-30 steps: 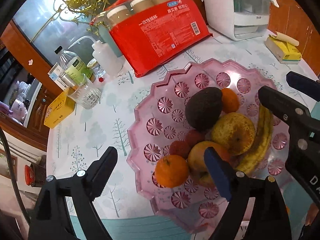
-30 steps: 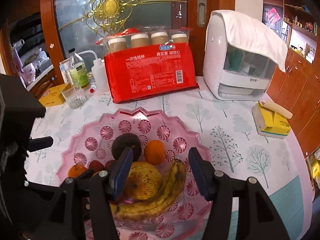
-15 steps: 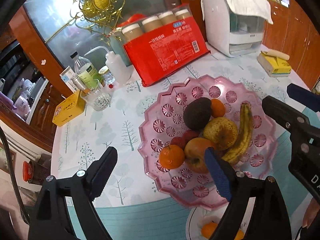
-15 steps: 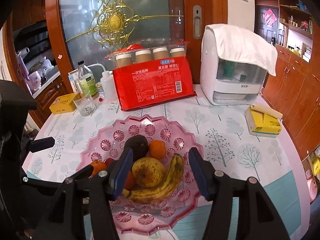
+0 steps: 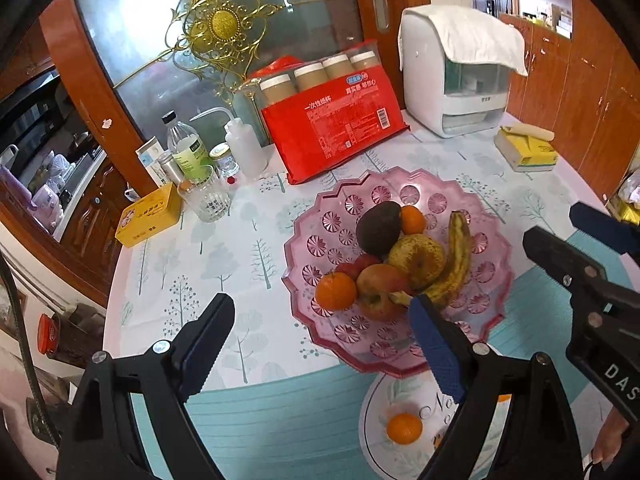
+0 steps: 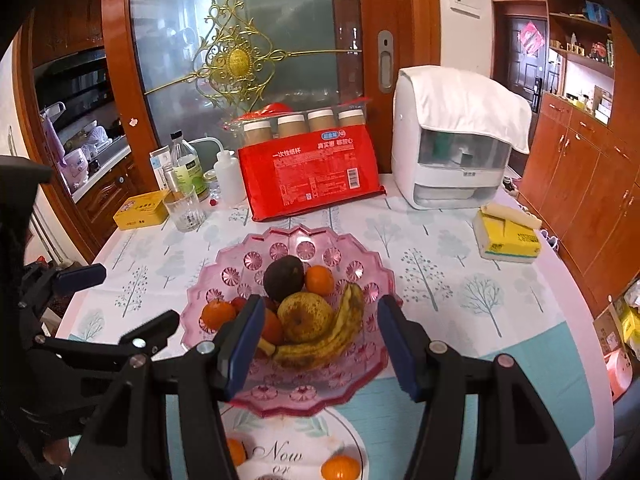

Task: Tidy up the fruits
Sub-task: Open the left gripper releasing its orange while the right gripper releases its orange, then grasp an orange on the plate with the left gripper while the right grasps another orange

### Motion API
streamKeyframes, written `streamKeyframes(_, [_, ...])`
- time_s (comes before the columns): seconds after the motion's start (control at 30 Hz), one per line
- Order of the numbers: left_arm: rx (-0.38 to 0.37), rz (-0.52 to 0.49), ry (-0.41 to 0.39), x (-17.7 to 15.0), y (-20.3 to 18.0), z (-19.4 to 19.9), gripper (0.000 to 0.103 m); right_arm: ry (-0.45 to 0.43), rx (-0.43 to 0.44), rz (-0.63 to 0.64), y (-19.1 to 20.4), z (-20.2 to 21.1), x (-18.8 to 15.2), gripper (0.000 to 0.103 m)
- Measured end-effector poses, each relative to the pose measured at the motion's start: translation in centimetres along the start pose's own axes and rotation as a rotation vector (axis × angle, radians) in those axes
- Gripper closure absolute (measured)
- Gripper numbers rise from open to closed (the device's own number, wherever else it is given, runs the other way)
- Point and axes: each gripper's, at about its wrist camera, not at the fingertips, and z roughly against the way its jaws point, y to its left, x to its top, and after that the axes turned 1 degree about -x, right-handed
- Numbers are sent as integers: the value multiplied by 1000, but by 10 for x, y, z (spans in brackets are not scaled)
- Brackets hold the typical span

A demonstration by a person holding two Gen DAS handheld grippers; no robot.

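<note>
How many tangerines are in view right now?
4 tangerines: two in the pink bowl, one at its left edge, one beside the avocado; two on the white plate below. Others may be hidden.

pink rosette-patterned bowl [image 6: 362, 270] | tree-print tablecloth [image 6: 432, 280] | brown-spotted, perhaps bruised, banana [image 6: 340, 332]

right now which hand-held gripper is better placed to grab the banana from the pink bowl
Right. The right hand-held gripper is open and lined up with the banana in the pink bowl; the left hand-held gripper sits off to the side.
</note>
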Motion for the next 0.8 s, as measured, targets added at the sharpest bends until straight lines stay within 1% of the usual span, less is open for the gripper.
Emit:
streamKeyframes(0.27, [-26,39,-23,-17,5,23,15,6,6,-35,-4,19,-18,44])
streamKeyframes(0.47, [-29,62,-42,-32,7,36,15,2,2,-46,-6,35,-34,44])
streamKeyframes(0.67, [-34,56,-56,-48,2,44,15,-1,5,-58,-12,49,-50,44])
streamKeyframes(0.8, [-50,57,-54,-58,-3,44,14,10,3,-70,-19,55,-63,44])
